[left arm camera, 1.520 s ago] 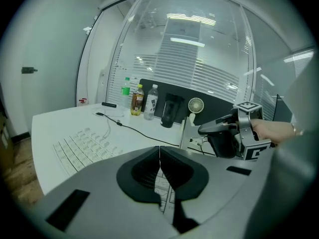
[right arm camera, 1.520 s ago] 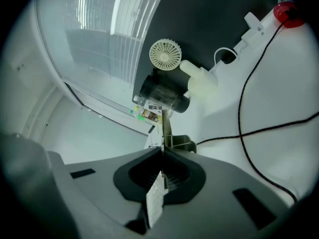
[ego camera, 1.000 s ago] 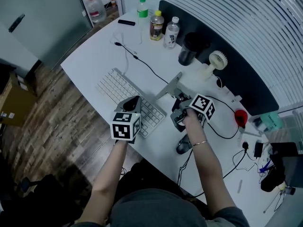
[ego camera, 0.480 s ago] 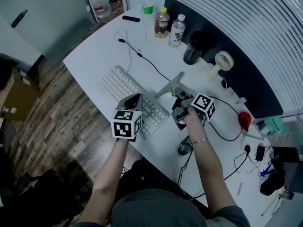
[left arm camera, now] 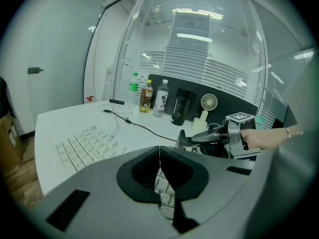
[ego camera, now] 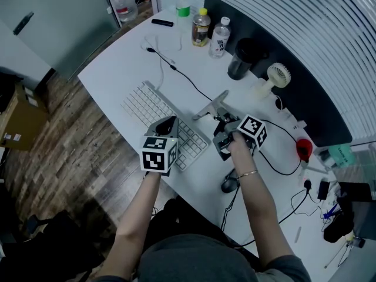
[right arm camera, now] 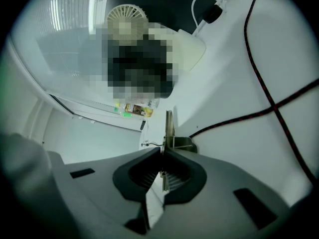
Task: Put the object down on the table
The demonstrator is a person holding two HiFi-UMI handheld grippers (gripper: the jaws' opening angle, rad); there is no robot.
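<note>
Right gripper (ego camera: 222, 122) in my hand pinches a thin grey metal plate (right arm camera: 168, 126) — jaws just opening — low at the white table (ego camera: 117, 69); I judge only the release remains.

Open table (ego camera: 116, 64) lies beyond the keyboard (ego camera: 154, 115), out to the far-left corner. A black cable (ego camera: 182, 77) crosses the middle of it. Three bottles (ego camera: 201, 27), a black cup (ego camera: 241, 66) and a small fan (ego camera: 275, 75) block the far edge. A mouse (ego camera: 228, 184) sits on the near-right strip.
</note>
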